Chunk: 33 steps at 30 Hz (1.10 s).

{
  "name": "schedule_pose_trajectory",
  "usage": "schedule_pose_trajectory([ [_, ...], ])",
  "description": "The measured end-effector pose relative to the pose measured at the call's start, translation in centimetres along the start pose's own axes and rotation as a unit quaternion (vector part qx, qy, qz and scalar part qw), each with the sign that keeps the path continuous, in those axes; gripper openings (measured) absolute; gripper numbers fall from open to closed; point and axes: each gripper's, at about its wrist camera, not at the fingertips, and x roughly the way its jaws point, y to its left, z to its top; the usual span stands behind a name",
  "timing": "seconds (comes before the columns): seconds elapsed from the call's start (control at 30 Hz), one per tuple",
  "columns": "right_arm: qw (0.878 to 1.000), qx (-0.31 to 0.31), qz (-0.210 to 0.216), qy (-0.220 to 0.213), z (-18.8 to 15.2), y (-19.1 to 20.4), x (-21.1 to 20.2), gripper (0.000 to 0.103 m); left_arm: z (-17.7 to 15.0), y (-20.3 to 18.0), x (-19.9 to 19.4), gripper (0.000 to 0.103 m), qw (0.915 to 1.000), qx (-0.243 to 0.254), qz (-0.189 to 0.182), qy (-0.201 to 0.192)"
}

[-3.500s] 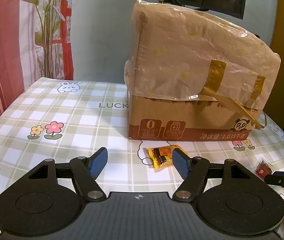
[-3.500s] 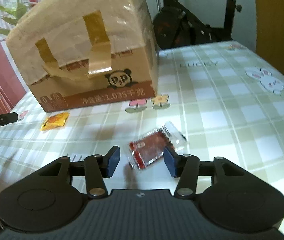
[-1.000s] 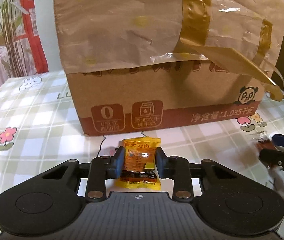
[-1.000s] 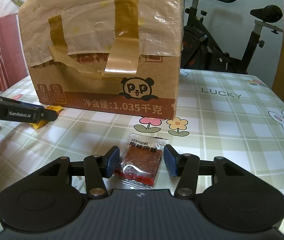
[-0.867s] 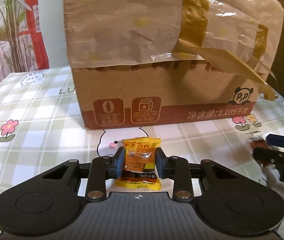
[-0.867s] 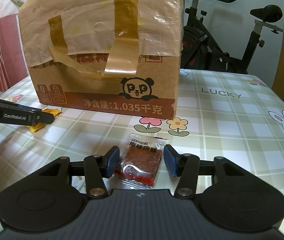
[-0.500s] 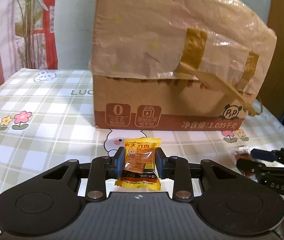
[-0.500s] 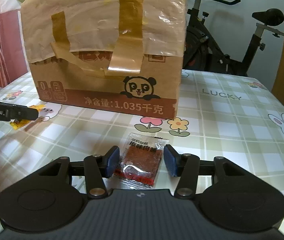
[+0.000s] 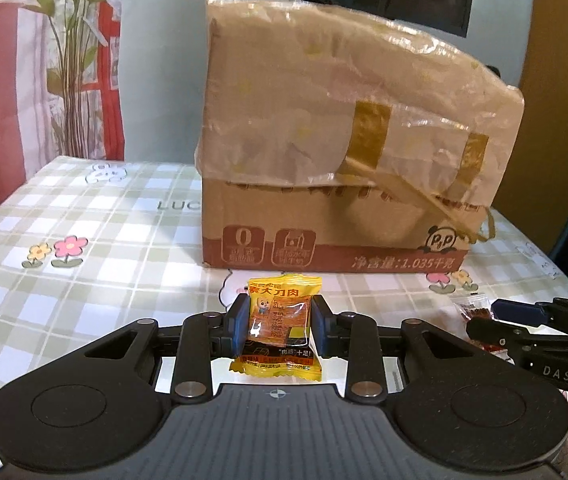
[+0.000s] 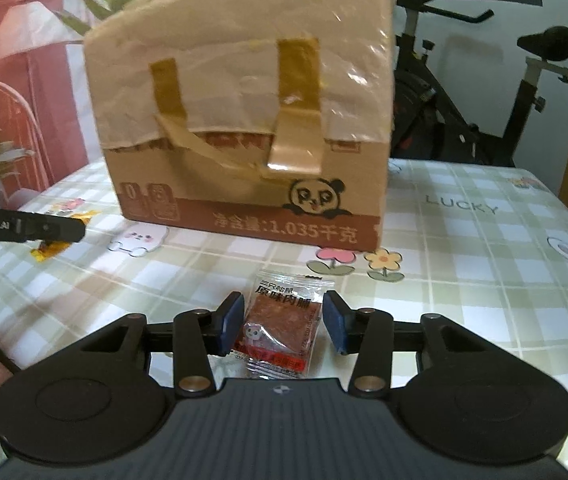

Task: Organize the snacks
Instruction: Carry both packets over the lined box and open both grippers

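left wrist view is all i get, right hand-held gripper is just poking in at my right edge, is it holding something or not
Observer: Yes. The right hand-held gripper is shut on a clear jerky packet with a red-brown slab inside, standing upright between its pads.
Operator: ok, whats behind the box on that side
Observer: A black exercise bike stands beyond the table, past the right end of the cardboard box.
Operator: and the table right of the box
Observer: The checked tablecloth there carries the word LUCKY and a bunny print.
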Motion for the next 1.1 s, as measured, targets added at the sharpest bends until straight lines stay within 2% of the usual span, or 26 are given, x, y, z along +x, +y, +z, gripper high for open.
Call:
schedule_pose_trajectory([
  [0.47, 0.998, -0.021, 0.01, -0.061, 2.6, 1.4, -3.5, 0.046, 3.2, -1.2, -3.5, 0.034, 0.9974, 0.011, -0.009, -0.071],
  [0.67, 0.994, -0.025, 0.016, -0.108, 4.4, 1.5, -5.7, 0.046, 5.3, -2.0, -5.1, 0.034, 0.9937, 0.021, -0.015, -0.109],
  [0.93, 0.985, -0.024, 0.02, -0.172, 8.6, 1.0, -8.1, 0.046, 9.4, -3.4, -6.2, 0.034, 0.9852, 0.043, -0.028, -0.163],
  [1.1, 0.978, -0.028, 0.033, -0.202, 13.1, 0.2, -7.3, 0.046, 13.9, -4.5, -4.9, 0.034, 0.9816, 0.046, -0.049, -0.179],
])
